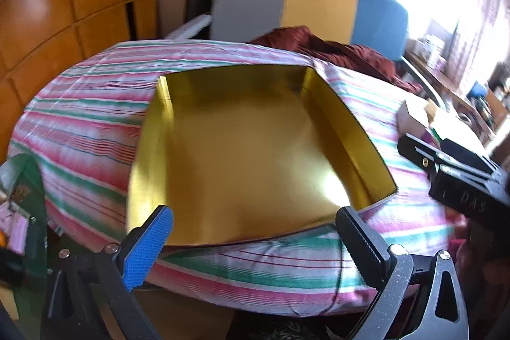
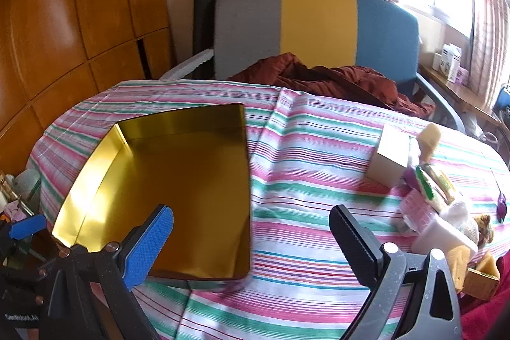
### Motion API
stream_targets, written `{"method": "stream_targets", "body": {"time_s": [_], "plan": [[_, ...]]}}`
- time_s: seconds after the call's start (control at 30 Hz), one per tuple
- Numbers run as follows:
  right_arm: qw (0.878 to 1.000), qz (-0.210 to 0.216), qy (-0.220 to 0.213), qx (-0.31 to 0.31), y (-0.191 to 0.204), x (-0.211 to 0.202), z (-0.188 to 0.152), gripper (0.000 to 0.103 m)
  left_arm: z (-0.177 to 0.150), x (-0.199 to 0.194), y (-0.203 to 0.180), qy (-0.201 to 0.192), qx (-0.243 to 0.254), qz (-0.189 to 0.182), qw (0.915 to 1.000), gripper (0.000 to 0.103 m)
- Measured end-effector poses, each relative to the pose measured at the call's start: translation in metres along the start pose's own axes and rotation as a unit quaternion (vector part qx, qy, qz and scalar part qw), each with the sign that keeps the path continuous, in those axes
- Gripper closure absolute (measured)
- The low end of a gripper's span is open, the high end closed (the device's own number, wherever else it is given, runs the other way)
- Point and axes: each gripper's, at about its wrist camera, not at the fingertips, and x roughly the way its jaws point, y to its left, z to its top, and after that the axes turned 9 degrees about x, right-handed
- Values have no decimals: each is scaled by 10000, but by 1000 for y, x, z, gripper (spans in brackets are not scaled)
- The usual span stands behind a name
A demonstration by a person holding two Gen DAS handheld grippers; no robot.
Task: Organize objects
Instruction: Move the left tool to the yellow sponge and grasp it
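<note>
Tongs are seen spread wide in both wrist views, with nothing gripped between the pads. The left tongs [image 1: 255, 231] are angled down over the near edge of a gold tin [image 1: 242, 148], an open rectangular box whose shiny floor is bare; its near rim is framed between the blue-padded finger and the black ribbed finger. The tin is set on a bench covered by a striped cloth [image 1: 89, 104] in pink, green and white. The right tongs [image 2: 251, 231] are held above that cloth, just right of the tin [image 2: 178, 180], whose right wall is seen between the fingers.

A cluster of small things is gathered at the right side of the bench: a pale cardboard box [image 2: 390, 155], a green-and-yellow packet [image 2: 435, 184] beside it, a white tub [image 2: 443, 236] nearer the camera, and yellowish pieces at the edge that cannot be identified. All of them are well apart from the tin. A dark red cloth [image 2: 318, 78] is heaped at the far edge of the bench, in front of a chair back [image 2: 315, 27] panelled in grey, yellow and blue. Wooden cabinets [image 2: 79, 21] are seen at the left.
</note>
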Motion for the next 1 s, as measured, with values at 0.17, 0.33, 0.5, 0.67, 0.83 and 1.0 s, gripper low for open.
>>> {"method": "stream_targets", "body": {"time_s": [0.17,0.33,0.5,0.67,0.83,1.0], "plan": [[9994,-243,-57,230,-31,-9,4,3,9,2,-22,-65,365,-281,9989,1],[9972,-529,-90,514,-74,-24,9,3,22,5,-51,-156,846,-848,9927,0],[9915,-1020,-219,777,-128,-50,15,3,38,9,-87,-249,1289,-1228,9837,0],[9794,-1633,-257,1156,-190,-81,16,3,53,13,-128,-352,1762,-1535,9717,0],[9654,-2105,-240,1518,-243,-107,14,3,66,19,-177,-398,2206,-1908,9557,1],[9521,-2350,-204,1946,-281,-122,8,3,71,25,-230,-363,2691,-2259,9355,1]]}}
